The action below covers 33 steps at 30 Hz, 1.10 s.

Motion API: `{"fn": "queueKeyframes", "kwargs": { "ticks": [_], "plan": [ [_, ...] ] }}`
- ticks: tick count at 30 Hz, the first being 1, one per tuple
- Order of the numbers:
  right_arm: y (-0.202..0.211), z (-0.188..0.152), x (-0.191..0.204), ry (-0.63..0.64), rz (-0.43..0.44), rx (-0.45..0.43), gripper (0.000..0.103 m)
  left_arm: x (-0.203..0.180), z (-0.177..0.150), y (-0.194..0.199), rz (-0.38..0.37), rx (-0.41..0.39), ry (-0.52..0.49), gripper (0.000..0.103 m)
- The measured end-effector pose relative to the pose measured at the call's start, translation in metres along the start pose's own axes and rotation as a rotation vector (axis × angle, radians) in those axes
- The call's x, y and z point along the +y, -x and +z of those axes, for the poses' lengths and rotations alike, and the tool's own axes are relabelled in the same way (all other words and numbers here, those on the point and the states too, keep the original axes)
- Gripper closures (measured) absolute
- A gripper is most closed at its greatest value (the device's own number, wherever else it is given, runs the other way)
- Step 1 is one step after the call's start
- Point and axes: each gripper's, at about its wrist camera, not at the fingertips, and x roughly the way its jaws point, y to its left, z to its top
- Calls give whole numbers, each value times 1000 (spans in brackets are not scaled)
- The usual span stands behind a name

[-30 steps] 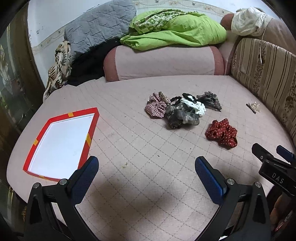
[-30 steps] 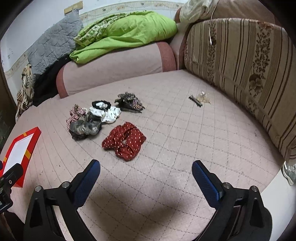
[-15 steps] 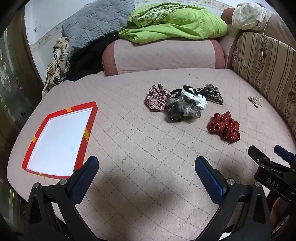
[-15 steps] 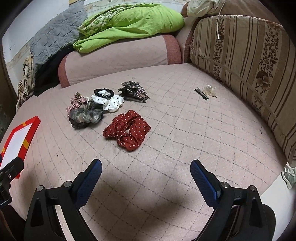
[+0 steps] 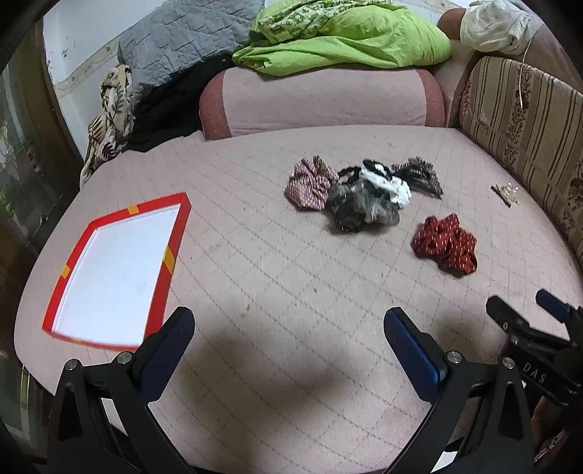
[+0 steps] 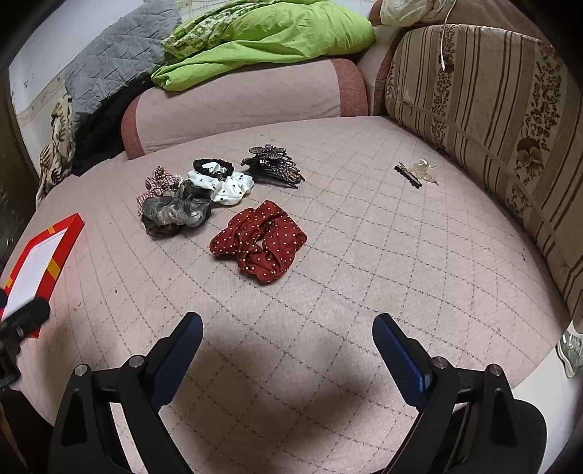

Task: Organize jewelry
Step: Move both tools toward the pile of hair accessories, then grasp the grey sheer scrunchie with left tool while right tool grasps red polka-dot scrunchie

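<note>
A red dotted scrunchie [image 6: 260,239] lies on the pink quilted seat, a short way ahead of my open right gripper [image 6: 288,337]. Behind it are a grey scrunchie [image 6: 173,213], a checked scrunchie [image 6: 158,182], a white dotted scrunchie [image 6: 222,186], a black hair band [image 6: 213,166] and a dark jewelled hair clip [image 6: 273,166]. A black pin and a clear claw clip [image 6: 419,171] rest near the striped cushion. The red-rimmed white tray [image 5: 120,266] lies at the left, just beyond my open left gripper [image 5: 289,331]. The red scrunchie [image 5: 446,242] also shows in the left wrist view.
A pink bolster [image 5: 320,102] with a green blanket [image 5: 346,36] and a grey quilt [image 5: 182,29] bounds the back. A striped cushion [image 6: 492,109] lines the right side. The seat's front edge curves close below both grippers. A shoe [image 6: 572,352] is on the floor at right.
Both grippers have moved forward and tilted down a little, so the scrunchies and tray sit lower and closer in view. Neither has touched anything and both stay open.
</note>
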Motion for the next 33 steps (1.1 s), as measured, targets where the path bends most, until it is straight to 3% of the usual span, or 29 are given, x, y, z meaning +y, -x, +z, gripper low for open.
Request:
{"fn": "queueKeyframes", "kwargs": {
  "ticks": [7, 10, 18, 25, 27, 28, 31, 32, 33],
  "plan": [
    [-14, 22, -10, -10, 11, 10, 6, 6, 54, -9, -40, -14, -62, 0],
    [-26, 34, -16, -23, 22, 24, 6, 3, 77, -31, -87, 19, -64, 0],
    [-70, 56, -16, -23, 71, 77, 12, -15, 111, -131, -271, 196, 63, 0],
    [-97, 63, -9, -10, 108, 100, 12, -28, 112, -191, -318, 289, 175, 1],
    [-101, 62, -6, -5, 115, 100, 12, -33, 109, -199, -319, 303, 167, 9],
    [-103, 62, -6, -4, 116, 99, 12, -36, 108, -203, -321, 312, 157, 18],
    [-109, 62, -3, -3, 119, 98, 16, -41, 106, -208, -331, 334, 149, 66],
    [-111, 62, -1, -3, 120, 99, 27, -42, 106, -208, -321, 330, 146, 77],
    [-112, 62, 0, -1, 123, 101, 43, -44, 106, -205, -313, 328, 135, 78]
  ]
}}
